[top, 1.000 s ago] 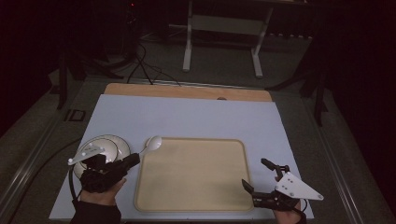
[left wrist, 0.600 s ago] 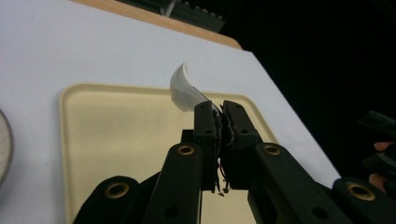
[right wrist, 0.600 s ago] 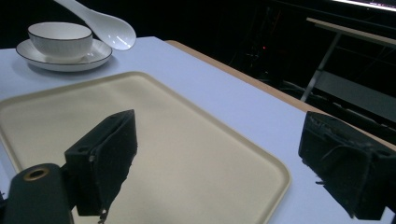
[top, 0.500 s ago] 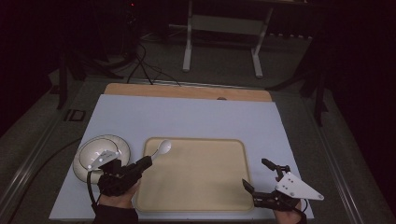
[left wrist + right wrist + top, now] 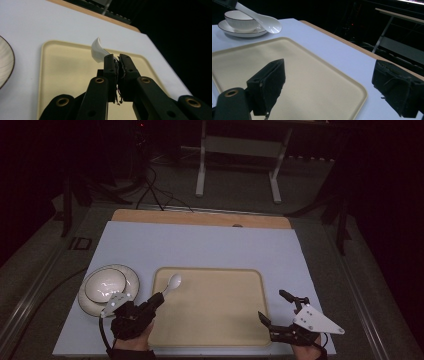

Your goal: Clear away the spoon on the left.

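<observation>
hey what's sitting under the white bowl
A white saucer sits under the bowl, its rim showing all round. The bowl covers the saucer's middle, so that part stays hidden.

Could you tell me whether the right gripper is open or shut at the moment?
Open. The right gripper has its jaws spread wide at the tray's near right corner, with nothing between them.

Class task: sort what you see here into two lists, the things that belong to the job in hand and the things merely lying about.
In the job:
- spoon, clamped in the left claw
- tray, over whose corner the spoon is held

Lying about:
- bowl on its plate, left of the tray
- right claw, open, at the tray's near right corner
- metal frame beyond the table
</observation>
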{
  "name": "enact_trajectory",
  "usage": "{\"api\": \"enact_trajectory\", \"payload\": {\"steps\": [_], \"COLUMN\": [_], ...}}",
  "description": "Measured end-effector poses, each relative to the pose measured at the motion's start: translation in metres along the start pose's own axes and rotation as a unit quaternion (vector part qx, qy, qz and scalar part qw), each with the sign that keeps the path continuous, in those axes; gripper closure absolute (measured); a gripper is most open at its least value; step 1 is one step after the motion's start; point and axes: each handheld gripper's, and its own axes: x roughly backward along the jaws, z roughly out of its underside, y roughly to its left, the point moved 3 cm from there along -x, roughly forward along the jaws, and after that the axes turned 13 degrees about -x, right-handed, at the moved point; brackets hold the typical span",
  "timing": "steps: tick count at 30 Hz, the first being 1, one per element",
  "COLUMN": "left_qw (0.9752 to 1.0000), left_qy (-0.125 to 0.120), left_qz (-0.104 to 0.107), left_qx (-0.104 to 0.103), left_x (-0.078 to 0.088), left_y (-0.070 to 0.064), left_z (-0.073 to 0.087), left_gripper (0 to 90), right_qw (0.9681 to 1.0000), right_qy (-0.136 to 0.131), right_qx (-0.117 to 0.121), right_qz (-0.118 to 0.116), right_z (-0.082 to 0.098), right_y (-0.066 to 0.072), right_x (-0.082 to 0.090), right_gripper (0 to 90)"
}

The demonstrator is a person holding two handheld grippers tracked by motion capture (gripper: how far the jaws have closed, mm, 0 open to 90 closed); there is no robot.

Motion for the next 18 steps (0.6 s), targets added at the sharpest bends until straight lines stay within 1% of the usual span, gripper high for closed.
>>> {"api": "enact_trajectory", "payload": {"steps": [1, 3, 5, 6, 7, 8, 9, 10, 11, 13, 14, 16, 18], "left_qw": [1.0000, 0.9999, 0.9999, 0.9998, 0.9998, 0.9999, 0.9998, 0.9997, 0.9996, 0.9996, 0.9989, 0.9987, 0.9984], "left_qy": [-0.004, -0.006, -0.010, -0.013, -0.013, -0.013, -0.016, -0.017, -0.018, -0.018, -0.029, -0.031, -0.035], "left_qz": [0.003, -0.010, -0.007, -0.011, -0.012, -0.009, -0.014, -0.020, -0.023, -0.023, -0.036, -0.040, -0.044], "left_qx": [0.008, -0.002, 0.003, 0.002, -0.001, 0.002, 0.004, -0.003, -0.005, -0.005, -0.006, -0.007, -0.004], "left_x": [-0.001, -0.004, -0.007, -0.009, -0.010, -0.012, -0.013, -0.015, -0.016, -0.016, -0.022, -0.025, -0.028], "left_y": [0.000, -0.003, -0.004, -0.006, -0.007, -0.007, -0.007, -0.007, -0.007, -0.007, -0.009, -0.011, -0.012], "left_z": [0.002, 0.007, 0.011, 0.013, 0.014, 0.016, 0.017, 0.019, 0.020, 0.020, 0.028, 0.033, 0.037], "left_gripper": [85.9, 85.9, 85.9, 85.9, 85.9, 85.9, 85.9, 85.9, 85.9, 85.9, 85.9, 85.9, 85.9], "right_qw": [1.0000, 1.0000, 1.0000, 1.0000, 1.0000, 1.0000, 1.0000, 1.0000, 1.0000, 1.0000, 1.0000, 1.0000, 0.9999], "right_qy": [-0.001, -0.001, 0.000, 0.000, 0.001, 0.001, 0.001, 0.001, 0.001, 0.001, 0.001, 0.002, 0.004], "right_qx": [-0.001, -0.001, -0.002, -0.002, -0.003, -0.004, -0.003, -0.003, -0.004, -0.004, -0.004, -0.005, -0.008], "right_qz": [0.001, 0.000, 0.000, -0.001, -0.001, -0.001, -0.002, -0.001, -0.002, -0.002, -0.004, -0.006, -0.009], "right_z": [0.000, 0.000, 0.000, 0.000, 0.000, 0.000, 0.000, 0.000, 0.000, 0.000, 0.000, 0.000, 0.001], "right_y": [0.000, 0.000, 0.000, 0.000, 0.000, 0.000, 0.000, 0.000, 0.000, 0.000, 0.000, 0.000, 0.000], "right_x": [0.000, 0.000, -0.001, -0.001, -0.002, -0.002, -0.002, -0.002, -0.002, -0.002, -0.002, -0.003, -0.004], "right_gripper": [11.7, 11.7, 11.7, 11.7, 11.7, 11.7, 11.7, 11.7, 11.7, 11.7, 11.7, 11.7, 11.7]}}
